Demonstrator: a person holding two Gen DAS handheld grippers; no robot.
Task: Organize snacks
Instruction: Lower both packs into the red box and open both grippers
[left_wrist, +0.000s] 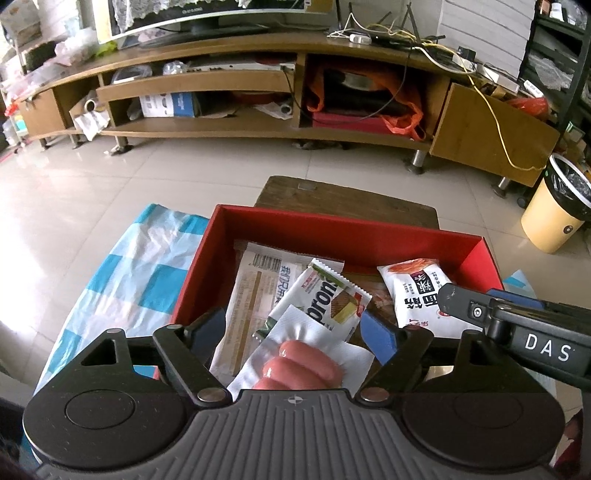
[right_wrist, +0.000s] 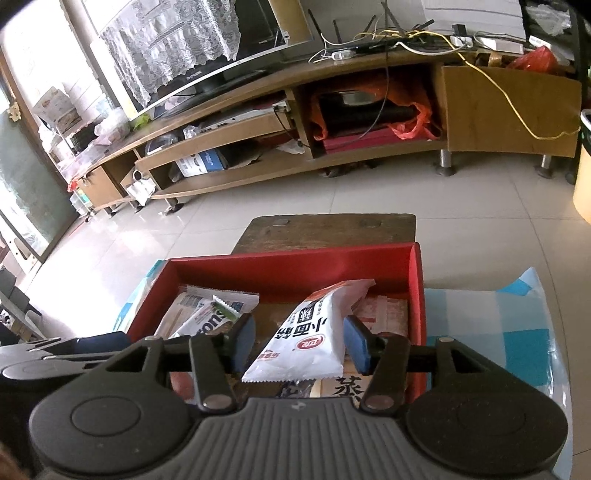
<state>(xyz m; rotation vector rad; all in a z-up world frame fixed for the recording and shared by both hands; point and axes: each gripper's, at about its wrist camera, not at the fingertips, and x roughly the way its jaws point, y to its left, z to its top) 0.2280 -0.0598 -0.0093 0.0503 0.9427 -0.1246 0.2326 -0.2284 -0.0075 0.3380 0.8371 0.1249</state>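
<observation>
Tiled floor (left_wrist: 110, 184), TV cabinet (left_wrist: 258, 125) behind; red box (right_wrist: 295, 266) on checked cloth (left_wrist: 122, 280). Left gripper (left_wrist: 295, 332) wide over sausage pack (left_wrist: 303, 365); right gripper (right_wrist: 299, 338) wide around white packet (right_wrist: 314, 332).

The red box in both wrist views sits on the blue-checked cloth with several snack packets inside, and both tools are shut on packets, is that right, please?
Not quite: both tools are open. The left wrist view shows the left tool spread wide over the sausage packet, and the right wrist view shows the right tool with gaps either side of the white noodle packet. The red box, blue-checked cloth and packets are as you say.
</observation>
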